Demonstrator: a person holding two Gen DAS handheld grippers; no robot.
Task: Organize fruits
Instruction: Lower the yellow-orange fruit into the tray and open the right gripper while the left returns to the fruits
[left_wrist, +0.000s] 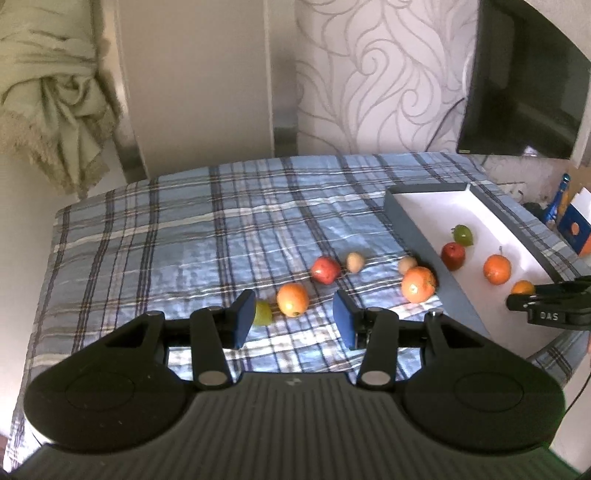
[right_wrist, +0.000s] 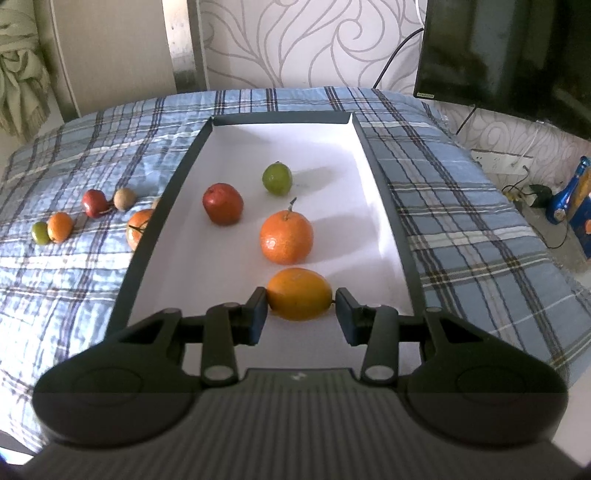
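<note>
A white tray with a dark rim (right_wrist: 192, 155) lies on the plaid cloth; it also shows in the left wrist view (left_wrist: 413, 225). It holds a green fruit (right_wrist: 277, 178), a red apple (right_wrist: 222, 204) and a stemmed orange (right_wrist: 286, 236). My right gripper (right_wrist: 300, 312) has its pads against both ends of an orange fruit (right_wrist: 299, 293) at the tray's near end. My left gripper (left_wrist: 293, 323) is open and empty above the cloth, just short of an orange (left_wrist: 292, 299) and a green fruit (left_wrist: 263, 313). A red apple (left_wrist: 325, 269), two tan fruits (left_wrist: 354, 261) and a large orange (left_wrist: 418, 284) lie beyond.
A dark monitor (left_wrist: 517, 81) hangs at the back right with a cable. A blue bottle and box (right_wrist: 576, 206) stand right of the table. A folded blanket (left_wrist: 48, 96) hangs at the back left. The wall is close behind the table.
</note>
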